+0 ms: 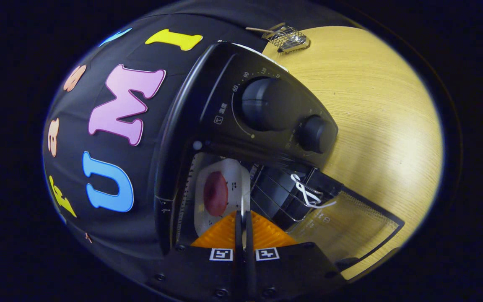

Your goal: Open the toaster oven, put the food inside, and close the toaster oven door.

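The black toaster oven stands on the wooden table, seen tilted, with two round knobs on its panel. Its glass door hangs open. Inside, on the wire rack, lies a white plate with a round dark red piece of food on it. My gripper reaches into the oven's mouth. Its fingers are pressed together on the plate's near rim, which shows as a thin white edge between the tips.
A white cord loop hangs at the door's handle side, just right of the fingers. A small wire-mesh tool lies on the table beyond the oven. The booth's black cloth wall is behind the oven.
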`<state>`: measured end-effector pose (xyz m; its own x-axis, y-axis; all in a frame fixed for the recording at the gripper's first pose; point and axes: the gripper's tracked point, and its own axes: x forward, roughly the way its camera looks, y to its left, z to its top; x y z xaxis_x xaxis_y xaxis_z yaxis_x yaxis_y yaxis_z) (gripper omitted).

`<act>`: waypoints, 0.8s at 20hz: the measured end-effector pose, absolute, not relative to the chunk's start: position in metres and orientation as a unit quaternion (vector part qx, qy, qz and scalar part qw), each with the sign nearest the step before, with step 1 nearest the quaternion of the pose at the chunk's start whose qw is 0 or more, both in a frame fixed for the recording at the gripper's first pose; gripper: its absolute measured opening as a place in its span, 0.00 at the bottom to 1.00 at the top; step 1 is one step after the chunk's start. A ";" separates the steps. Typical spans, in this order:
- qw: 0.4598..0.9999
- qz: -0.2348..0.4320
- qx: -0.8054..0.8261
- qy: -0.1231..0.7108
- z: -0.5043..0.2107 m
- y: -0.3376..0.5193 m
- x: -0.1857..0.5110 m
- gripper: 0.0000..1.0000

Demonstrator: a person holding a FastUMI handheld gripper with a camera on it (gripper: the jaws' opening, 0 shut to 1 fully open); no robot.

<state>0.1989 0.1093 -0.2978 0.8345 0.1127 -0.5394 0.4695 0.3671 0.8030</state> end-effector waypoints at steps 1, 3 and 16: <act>0.783 -0.118 0.550 0.266 -0.302 0.111 0.202 0.05; 0.782 -0.125 0.545 0.276 -0.310 0.113 0.202 0.05; 0.818 -0.017 0.481 0.315 -0.266 0.132 0.128 0.99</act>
